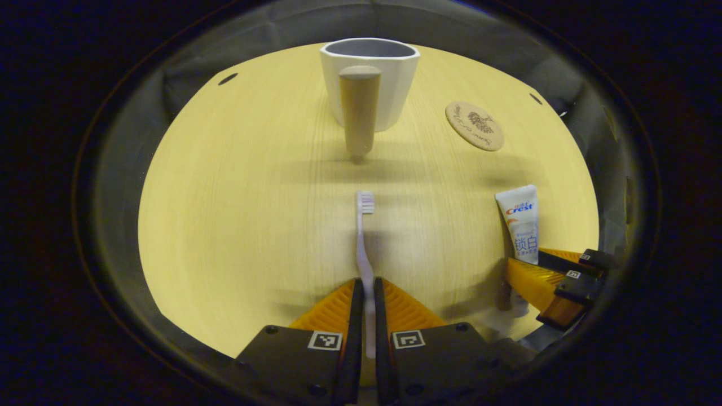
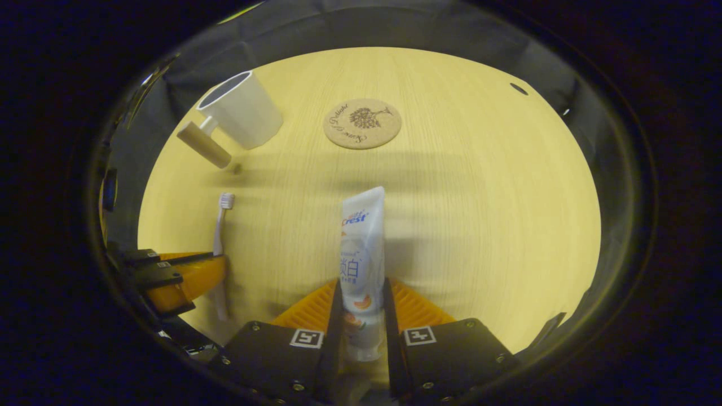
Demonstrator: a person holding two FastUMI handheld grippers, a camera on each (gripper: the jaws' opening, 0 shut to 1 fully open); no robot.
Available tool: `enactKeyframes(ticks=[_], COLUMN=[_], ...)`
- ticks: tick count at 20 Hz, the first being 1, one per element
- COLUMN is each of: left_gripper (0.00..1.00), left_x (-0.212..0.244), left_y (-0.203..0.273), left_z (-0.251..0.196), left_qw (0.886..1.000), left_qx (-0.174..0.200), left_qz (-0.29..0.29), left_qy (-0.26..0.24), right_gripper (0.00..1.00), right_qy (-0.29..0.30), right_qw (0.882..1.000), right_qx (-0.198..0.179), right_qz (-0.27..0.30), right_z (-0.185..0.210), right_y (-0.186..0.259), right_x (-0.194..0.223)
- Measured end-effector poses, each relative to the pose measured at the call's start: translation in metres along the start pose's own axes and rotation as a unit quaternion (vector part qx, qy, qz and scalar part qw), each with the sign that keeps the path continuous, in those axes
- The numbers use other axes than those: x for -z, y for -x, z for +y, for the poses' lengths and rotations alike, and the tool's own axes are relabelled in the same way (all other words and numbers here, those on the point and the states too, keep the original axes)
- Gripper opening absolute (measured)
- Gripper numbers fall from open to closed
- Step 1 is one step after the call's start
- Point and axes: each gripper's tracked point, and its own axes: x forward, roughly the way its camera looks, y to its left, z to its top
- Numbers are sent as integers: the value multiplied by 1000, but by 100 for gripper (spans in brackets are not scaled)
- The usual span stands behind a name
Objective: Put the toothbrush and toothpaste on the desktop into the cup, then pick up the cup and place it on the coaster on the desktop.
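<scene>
In the left gripper view my left gripper (image 1: 365, 287) is shut on the handle of a pale toothbrush (image 1: 364, 248), whose bristles point toward the white cup (image 1: 389, 79) with a wooden handle at the far side of the round table. In the right gripper view my right gripper (image 2: 362, 293) is shut on a white toothpaste tube (image 2: 361, 248) that points forward. A round cork coaster (image 2: 362, 123) lies ahead of it, with the cup (image 2: 243, 110) to its left. The right gripper (image 1: 555, 282) holding the tube (image 1: 521, 223) also appears at the right of the left gripper view, and the left gripper (image 2: 180, 273) with the toothbrush (image 2: 221, 237) at the left of the right gripper view.
The light wooden round table (image 1: 237, 214) is ringed by dark cloth. The coaster (image 1: 474, 125) sits to the right of the cup in the left gripper view. Small dark holes mark the tabletop near its far edge (image 1: 228, 78).
</scene>
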Motion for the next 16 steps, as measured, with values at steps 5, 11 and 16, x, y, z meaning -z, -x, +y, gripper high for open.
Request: enactKeyframes(ticks=[5,11,16], left_gripper=[11,11,11], left_x=[0,1,8], left_y=[2,11,49], left_z=[1,-11,-24], left_qw=[1000,997,991], left_qx=[15,53,86], left_qz=[-18,-55,-99], left_qy=[6,31,32], right_gripper=[23,22,22], right_qy=[-21,-37,-36], right_qw=[999,995,991], right_qx=[-30,-57,-72], right_qz=[-19,-68,-110], right_z=[6,7,11], right_y=[2,23,49], right_x=[0,-14,-22])
